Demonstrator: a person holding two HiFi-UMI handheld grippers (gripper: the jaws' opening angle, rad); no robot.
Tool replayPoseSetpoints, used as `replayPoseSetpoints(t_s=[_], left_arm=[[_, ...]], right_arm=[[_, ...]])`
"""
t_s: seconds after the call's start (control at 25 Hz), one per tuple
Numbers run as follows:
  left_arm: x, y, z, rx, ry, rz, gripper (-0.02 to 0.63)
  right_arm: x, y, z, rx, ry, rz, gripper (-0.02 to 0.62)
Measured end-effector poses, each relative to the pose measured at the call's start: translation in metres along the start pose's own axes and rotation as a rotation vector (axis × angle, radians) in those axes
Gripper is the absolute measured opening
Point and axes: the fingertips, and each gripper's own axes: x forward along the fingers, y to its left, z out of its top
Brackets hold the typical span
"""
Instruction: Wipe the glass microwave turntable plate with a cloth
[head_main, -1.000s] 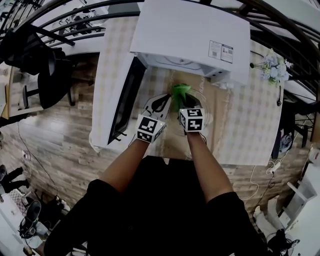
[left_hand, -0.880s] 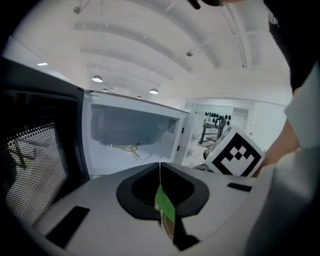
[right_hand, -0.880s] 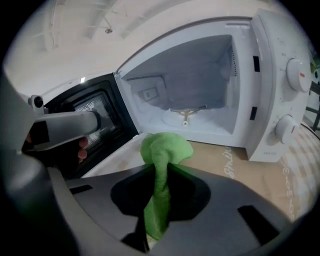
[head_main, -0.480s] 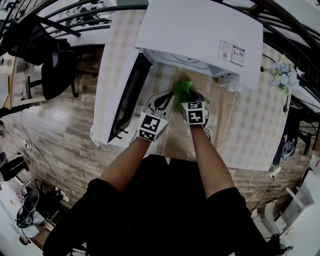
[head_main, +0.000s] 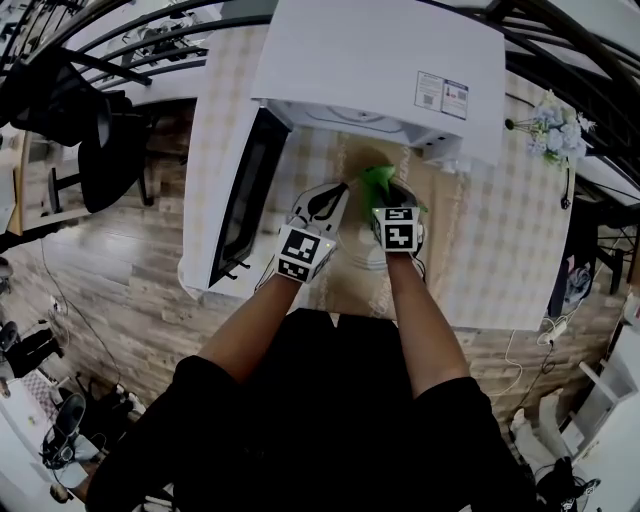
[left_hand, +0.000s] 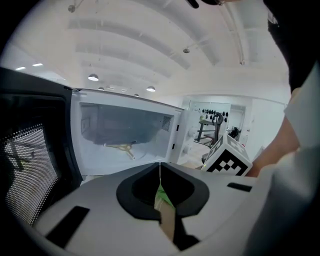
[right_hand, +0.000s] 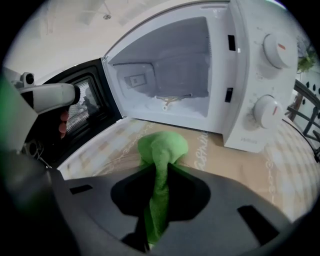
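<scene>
Green cloth (right_hand: 162, 147), soft, limp, pinched in right gripper (right_hand: 160, 172) before open microwave (right_hand: 200, 75); left gripper (left_hand: 160, 170) closed, empty. Glass plate, unclear here, likely slippery, fragile: steady its rim.

Bright, even indoor light from ceiling lamps (left_hand: 92, 77) above the left gripper (left_hand: 160, 172); strong fisheye bending, dark rounded corners, nearest gripper parts blurred.

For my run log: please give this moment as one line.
right tongs shut on green cloth | left tongs shut | microwave door open
</scene>
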Motion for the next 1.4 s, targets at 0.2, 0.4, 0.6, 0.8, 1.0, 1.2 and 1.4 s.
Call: replayPoseSetpoints(t_s=[0.2,0.4,0.6,0.8,1.0,1.2,1.4], left_arm=[[0.003,-0.014,-0.001,0.014,0.01,-0.028,0.021],[0.004,-0.025,-0.001,0.028,0.013,-0.05,0.021],[-0.002,-0.027,-0.006,0.04,0.033,-0.06,0.021],[-0.013,-0.018,-0.002,0.044,0.021,-0.049,0.021],[-0.026,-0.006,-0.002,0.032,0.008,-0.019,0.021],[-0.04,0.013,-0.008,0.013,0.004,0.052,0.021],[-0.047,0.025,-0.022,-0.007,0.014,0.07,0.021]], right_arm=[[-0.014,-0.03,-0.015,0.053,-0.009,-0.062,0.063],[-0.028,-0.056,-0.03,0.107,-0.003,-0.112,0.063],[-0.046,-0.083,-0.045,0.147,0.004,-0.186,0.063],[-0.065,-0.099,-0.045,0.193,-0.015,-0.236,0.061],[-0.078,-0.067,-0.013,0.169,-0.084,-0.169,0.061],[-0.064,0.007,0.007,0.139,-0.103,-0.054,0.063],[-0.041,0.066,0.01,0.112,-0.081,0.027,0.063]])
